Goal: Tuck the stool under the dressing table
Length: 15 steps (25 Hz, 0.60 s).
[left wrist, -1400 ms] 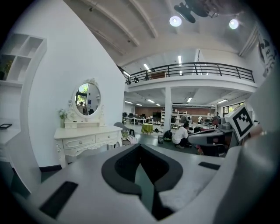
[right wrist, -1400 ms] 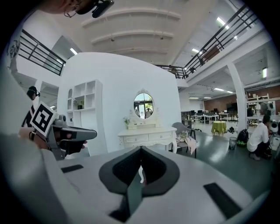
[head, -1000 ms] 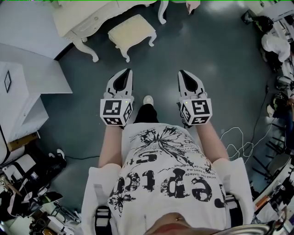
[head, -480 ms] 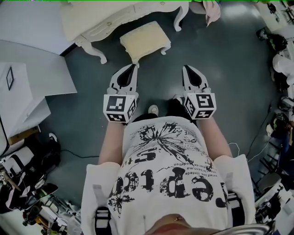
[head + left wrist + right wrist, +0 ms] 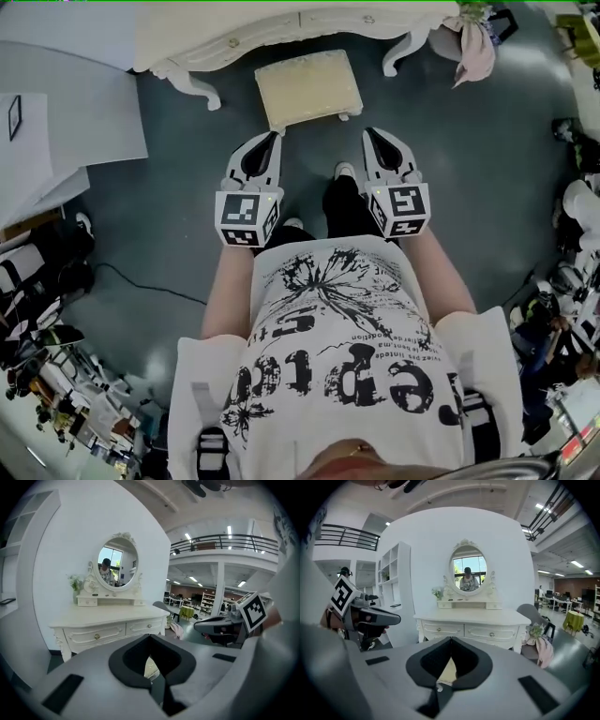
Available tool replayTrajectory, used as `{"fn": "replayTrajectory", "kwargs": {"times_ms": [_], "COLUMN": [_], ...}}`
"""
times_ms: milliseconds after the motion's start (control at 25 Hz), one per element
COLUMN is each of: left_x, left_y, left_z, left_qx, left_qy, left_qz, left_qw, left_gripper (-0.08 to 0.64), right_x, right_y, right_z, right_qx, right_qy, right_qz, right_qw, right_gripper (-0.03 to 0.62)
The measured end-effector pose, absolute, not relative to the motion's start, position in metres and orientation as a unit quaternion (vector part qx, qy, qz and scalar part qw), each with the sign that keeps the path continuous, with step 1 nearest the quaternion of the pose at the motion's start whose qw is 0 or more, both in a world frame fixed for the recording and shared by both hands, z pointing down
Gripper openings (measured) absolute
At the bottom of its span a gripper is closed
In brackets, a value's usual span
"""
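A small stool (image 5: 309,86) with a soft cream top and curly white legs stands on the dark grey floor (image 5: 169,206). It sits right in front of the white dressing table (image 5: 244,23), between the table's two front legs. Its far edge is close to the table's front. Most of the stool is out in the open, on the person's side.

The person stands facing the stool and holds both grippers out over the floor. The left gripper (image 5: 265,138) points at the stool's near left corner. The right gripper (image 5: 370,132) points at the near right corner. Neither one touches the stool.

The left gripper's jaws are closed, tips together, with nothing between them. The right gripper's jaws are closed the same way and hold nothing. In each gripper view, a bit of the cream stool top shows through the little hole behind the tips.

The dressing table has drawers (image 5: 464,631) with round knobs and an oval mirror (image 5: 468,577) on top. A grey chair (image 5: 529,613) stands to the right of the table with a pink cloth (image 5: 476,52) hanging on it. One white shoe (image 5: 345,171) peeks out between the grippers, just short of the stool.
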<state>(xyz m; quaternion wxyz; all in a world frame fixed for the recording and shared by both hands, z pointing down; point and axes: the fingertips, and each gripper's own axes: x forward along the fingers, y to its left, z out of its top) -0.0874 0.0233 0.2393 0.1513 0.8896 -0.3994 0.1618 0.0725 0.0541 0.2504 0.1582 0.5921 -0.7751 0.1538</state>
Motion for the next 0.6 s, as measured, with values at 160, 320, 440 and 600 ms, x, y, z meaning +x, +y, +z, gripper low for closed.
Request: {"fn": "replayTrajectory", "kwargs": {"times_ms": [160, 320, 440, 600], "left_x": [-0.063, -0.043, -0.032, -0.031], "left_y": [-0.008, -0.033, -0.047, -0.053], "left_z": [0.279, 0.33, 0.377, 0.445], "left_qx": [0.869, 0.852, 0.842, 0.832], "left_qy": [-0.433, -0.456, -0.465, -0.47], "left_qz": [0.155, 0.152, 0.161, 0.179], "left_qw": [0.182, 0.206, 0.22, 0.237], "left_gripper": [0.02, 0.02, 0.02, 0.02], "right_x": [0.083, 0.09, 0.097, 0.097], "right_y": [0.018, -0.011, -0.031, -0.044], "right_z": [0.291, 0.345, 0.393, 0.463], "right_qx": [0.531, 0.488, 0.475, 0.469], "right_qy": [-0.811, -0.83, -0.829, -0.819], "right_qz": [0.162, 0.181, 0.202, 0.239], "right_qw": [0.184, 0.202, 0.216, 0.229], "right_gripper": [0.018, 0.018, 0.018, 0.018]}}
